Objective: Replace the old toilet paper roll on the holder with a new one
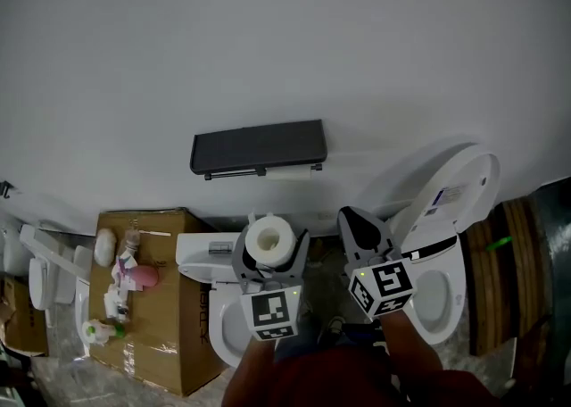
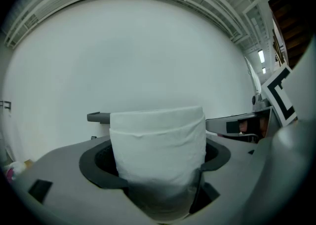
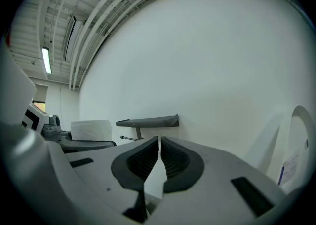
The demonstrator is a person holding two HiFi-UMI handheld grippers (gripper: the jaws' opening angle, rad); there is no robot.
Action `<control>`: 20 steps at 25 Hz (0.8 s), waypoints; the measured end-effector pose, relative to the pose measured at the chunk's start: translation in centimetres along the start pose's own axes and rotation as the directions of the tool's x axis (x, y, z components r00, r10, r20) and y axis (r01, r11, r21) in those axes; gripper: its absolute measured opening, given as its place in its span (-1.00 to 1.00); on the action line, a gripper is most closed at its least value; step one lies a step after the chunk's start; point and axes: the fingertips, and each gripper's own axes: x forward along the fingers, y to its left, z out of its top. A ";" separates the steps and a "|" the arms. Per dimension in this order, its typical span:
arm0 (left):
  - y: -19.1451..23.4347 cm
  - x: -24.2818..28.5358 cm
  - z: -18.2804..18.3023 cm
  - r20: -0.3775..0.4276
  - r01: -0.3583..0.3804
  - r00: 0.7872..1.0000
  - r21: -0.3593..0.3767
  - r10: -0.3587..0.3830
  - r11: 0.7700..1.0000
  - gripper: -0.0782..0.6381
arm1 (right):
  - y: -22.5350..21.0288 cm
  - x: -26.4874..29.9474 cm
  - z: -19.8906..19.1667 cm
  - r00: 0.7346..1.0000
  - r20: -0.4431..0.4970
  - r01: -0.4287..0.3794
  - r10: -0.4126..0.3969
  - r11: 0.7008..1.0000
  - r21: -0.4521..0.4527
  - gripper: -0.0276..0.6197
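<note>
Below the holder [image 1: 259, 148] at 6 o'clock, left gripper [image 1: 272, 253] is clamped on the roll [image 1: 269, 237], right gripper [image 1: 357, 222] shut empty, so a slack squeeze could drop it.

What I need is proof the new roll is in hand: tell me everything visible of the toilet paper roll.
The toilet paper roll is white, soft-looking paper, thick and full, with a hollow core open at the top. It stands upright, clamped between the dark pads of the left gripper, in the air before the white wall. Nothing else touches it.
</note>
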 end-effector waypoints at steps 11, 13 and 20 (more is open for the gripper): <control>3.0 2.6 -0.7 -0.012 0.001 1.000 0.011 -0.001 1.000 0.46 | -1.3 5.6 -2.7 0.999 0.015 0.032 -0.037 0.973 0.227 -0.82; 3.5 2.7 -0.5 -0.003 -0.005 1.000 0.003 0.005 1.000 0.46 | -1.2 6.6 -3.4 0.999 0.039 -0.020 0.006 0.927 0.374 -0.61; 4.9 2.6 -1.1 -0.024 -0.009 1.000 -0.013 0.009 1.000 0.46 | -0.9 10.4 -5.1 0.982 0.171 -0.180 0.080 0.667 0.722 -0.18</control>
